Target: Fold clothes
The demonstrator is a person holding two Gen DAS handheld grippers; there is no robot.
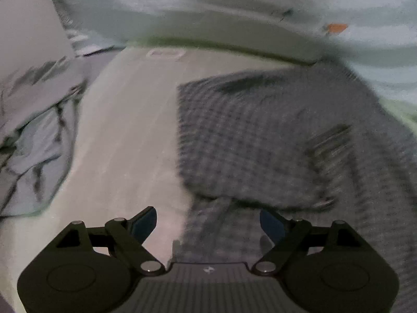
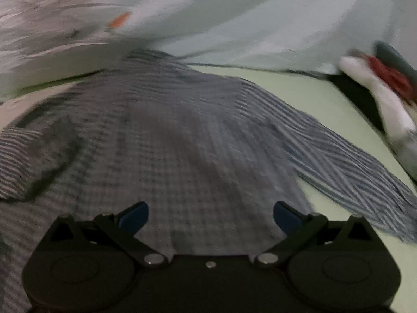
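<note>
The striped shirt (image 2: 182, 135) is lying spread on the pale surface (image 1: 125, 135), one sleeve trailing toward 4 o'clock, partly folded at most. The left gripper (image 1: 208, 220) and right gripper (image 2: 211, 215) are hovering wide open, holding nothing; more garments (image 1: 34, 140) are waiting at 9 o'clock.

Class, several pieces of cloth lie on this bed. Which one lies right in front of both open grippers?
The grey checked shirt. It spreads out just ahead of the left gripper and right gripper; the crumpled pale blue garment lies off to the side.
</note>
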